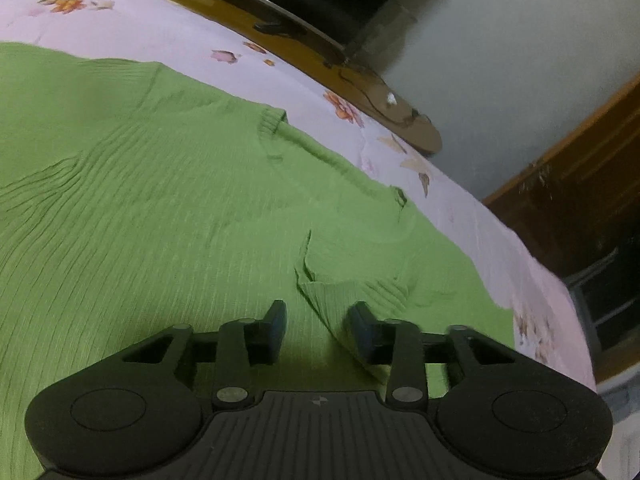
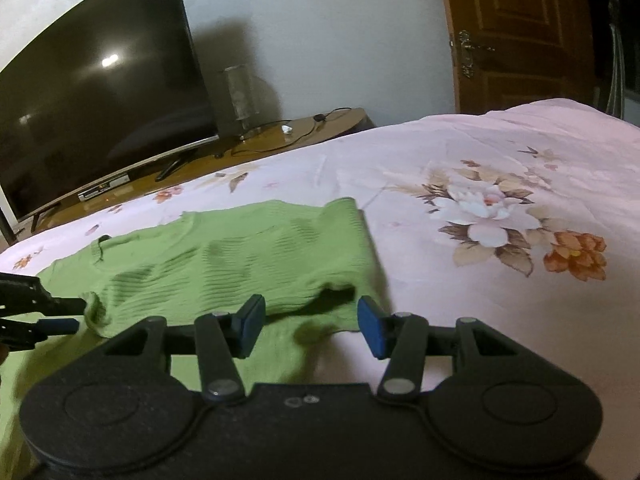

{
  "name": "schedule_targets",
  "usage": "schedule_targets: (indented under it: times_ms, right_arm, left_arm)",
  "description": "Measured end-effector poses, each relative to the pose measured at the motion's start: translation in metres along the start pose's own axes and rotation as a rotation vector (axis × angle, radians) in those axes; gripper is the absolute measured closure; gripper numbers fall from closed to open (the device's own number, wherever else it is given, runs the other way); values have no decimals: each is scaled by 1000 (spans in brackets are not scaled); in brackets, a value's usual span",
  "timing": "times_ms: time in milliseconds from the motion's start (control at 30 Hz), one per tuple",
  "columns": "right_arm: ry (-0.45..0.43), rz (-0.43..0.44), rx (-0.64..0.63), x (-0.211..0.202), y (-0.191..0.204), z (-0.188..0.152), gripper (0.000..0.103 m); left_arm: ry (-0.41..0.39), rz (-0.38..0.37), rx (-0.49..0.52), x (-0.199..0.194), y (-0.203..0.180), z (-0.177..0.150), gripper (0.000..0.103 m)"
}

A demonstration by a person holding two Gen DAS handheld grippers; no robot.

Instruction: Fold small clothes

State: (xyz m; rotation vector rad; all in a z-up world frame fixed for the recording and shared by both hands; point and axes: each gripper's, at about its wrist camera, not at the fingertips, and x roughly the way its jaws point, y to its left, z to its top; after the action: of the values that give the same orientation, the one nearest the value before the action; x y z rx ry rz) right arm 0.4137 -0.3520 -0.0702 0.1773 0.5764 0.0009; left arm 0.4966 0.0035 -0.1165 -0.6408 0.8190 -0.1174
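A green ribbed knit top (image 1: pixel 160 208) lies on a pink floral bedsheet (image 1: pixel 168 32), with one part folded over the rest. My left gripper (image 1: pixel 318 328) is open just above the cloth, its jaws on either side of a raised fold edge (image 1: pixel 336 300). In the right wrist view the same top (image 2: pixel 240 264) lies ahead, and my right gripper (image 2: pixel 312 320) is open over its near right edge, holding nothing. The left gripper (image 2: pixel 60 314) shows at the left edge of that view, at the top's left corner.
The bedsheet (image 2: pixel 500 208) extends to the right with flower prints. A TV (image 2: pixel 92 112) stands on a wooden stand (image 2: pixel 280 136) beyond the bed, with cables and a speaker. A wooden door (image 2: pixel 516 32) is at the far right.
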Motion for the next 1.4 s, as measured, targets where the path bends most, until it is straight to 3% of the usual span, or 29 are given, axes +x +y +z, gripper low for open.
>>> schedule_targets:
  times_ms: [67, 333, 367, 400, 433, 467, 500, 567, 733, 1000, 1267, 1400]
  right_arm:
    - [-1, 0, 2, 1, -4, 1, 52]
    - [8, 15, -4, 11, -9, 4, 52]
    - [9, 15, -4, 11, -10, 5, 52]
    - [11, 12, -4, 12, -10, 5, 53]
    - [14, 10, -1, 13, -12, 6, 53]
    - [21, 12, 5, 15, -14, 6, 58]
    - [31, 19, 13, 16, -15, 6, 65]
    - [44, 17, 24, 20, -18, 7, 69]
    - [39, 18, 27, 23, -16, 9, 68]
    - [46, 53, 112, 26, -17, 7, 67]
    - [55, 131, 314, 32, -34, 10, 67]
    - [53, 136, 312, 35, -33, 12, 68]
  left_arm:
    - [-34, -13, -21, -8, 1, -4, 35]
    - [-12, -4, 18, 6, -13, -6, 37]
    - [-9, -6, 29, 9, -14, -5, 55]
    - [2, -3, 40, 12, -15, -4, 80]
    - [15, 6, 42, 17, -13, -4, 93]
    - [20, 0, 44, 19, -11, -3, 96]
    - [10, -15, 47, 18, -9, -2, 96]
    - [-32, -37, 66, 8, -8, 1, 96]
    - [-111, -47, 88, -21, 4, 16, 96]
    - [-132, -3, 75, -38, 43, 30, 96]
    - [-148, 22, 67, -38, 64, 38, 96]
    - [-122, 26, 87, -34, 70, 35, 96]
